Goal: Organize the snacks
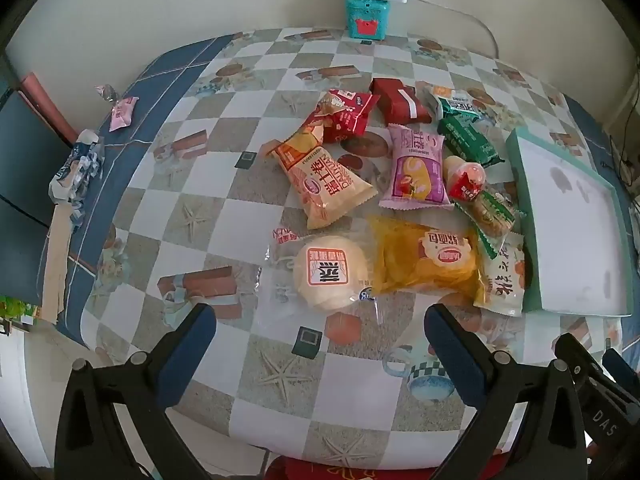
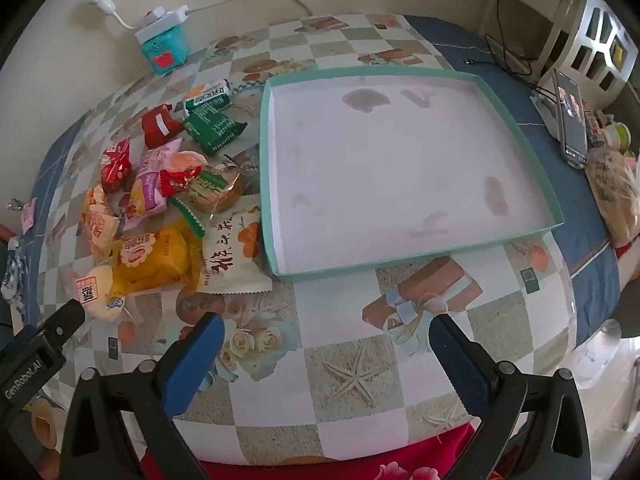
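A heap of wrapped snacks lies on the checked tablecloth [image 1: 344,384]: a round pale bun [image 1: 330,272], a yellow cake pack [image 1: 430,260], a tan roll pack [image 1: 328,184], a purple pack [image 1: 416,168], red packs [image 1: 344,114] and green packs [image 1: 468,140]. To their right stands a shallow teal box with a white, stained floor [image 2: 384,168], nothing inside. My left gripper [image 1: 320,332] hovers open just in front of the bun. My right gripper [image 2: 326,340] hangs open over bare cloth in front of the box. The same heap [image 2: 160,208] shows left of the box in the right wrist view.
A teal tin with a white power strip [image 1: 366,16] sits at the far edge by the wall. A small pink packet [image 1: 122,112] and crumpled wrapper [image 1: 76,168] lie at the left edge. A phone [image 2: 570,120], cables and bags crowd the right side.
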The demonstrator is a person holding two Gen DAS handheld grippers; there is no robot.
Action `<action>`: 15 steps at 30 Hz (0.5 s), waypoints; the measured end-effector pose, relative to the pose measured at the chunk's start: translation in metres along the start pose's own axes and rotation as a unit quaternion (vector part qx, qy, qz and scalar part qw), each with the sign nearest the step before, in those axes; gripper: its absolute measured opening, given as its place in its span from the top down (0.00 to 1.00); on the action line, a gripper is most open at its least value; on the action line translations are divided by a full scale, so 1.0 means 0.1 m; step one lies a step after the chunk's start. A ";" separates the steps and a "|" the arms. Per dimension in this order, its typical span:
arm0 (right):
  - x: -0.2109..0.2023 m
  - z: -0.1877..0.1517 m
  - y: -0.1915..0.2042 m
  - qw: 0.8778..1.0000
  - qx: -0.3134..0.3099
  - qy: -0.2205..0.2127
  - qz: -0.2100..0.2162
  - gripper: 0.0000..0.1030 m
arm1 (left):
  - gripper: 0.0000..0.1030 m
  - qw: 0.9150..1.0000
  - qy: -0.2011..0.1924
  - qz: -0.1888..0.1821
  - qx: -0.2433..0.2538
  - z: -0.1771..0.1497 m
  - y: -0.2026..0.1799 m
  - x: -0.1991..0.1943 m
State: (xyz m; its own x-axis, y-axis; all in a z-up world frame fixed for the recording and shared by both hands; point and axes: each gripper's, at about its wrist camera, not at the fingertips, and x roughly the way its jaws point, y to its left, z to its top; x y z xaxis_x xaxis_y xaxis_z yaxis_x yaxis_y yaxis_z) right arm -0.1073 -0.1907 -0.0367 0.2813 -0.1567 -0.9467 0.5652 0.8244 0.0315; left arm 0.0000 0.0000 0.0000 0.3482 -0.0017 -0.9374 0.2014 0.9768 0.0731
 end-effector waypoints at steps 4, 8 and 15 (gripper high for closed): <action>0.01 0.02 -0.01 1.000 0.004 0.000 0.000 0.00 | 0.00 1.000 -0.001 0.000 0.002 0.00 -0.01 0.00; 0.02 0.05 -0.03 1.000 0.007 0.001 0.000 0.00 | 0.00 1.000 -0.002 -0.001 0.006 0.01 -0.02 -0.01; 0.00 0.03 0.03 1.000 0.000 -0.005 -0.002 0.00 | 0.00 1.000 -0.001 -0.001 0.006 0.12 0.05 -0.02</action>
State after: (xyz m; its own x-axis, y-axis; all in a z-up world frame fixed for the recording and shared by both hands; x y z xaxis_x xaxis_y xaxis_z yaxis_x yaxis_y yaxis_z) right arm -0.1037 -0.1902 -0.0361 0.2868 -0.1665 -0.9434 0.5659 0.8240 0.0267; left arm 0.0115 0.0028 0.0059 0.3487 -0.0046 -0.9372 0.2133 0.9741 0.0746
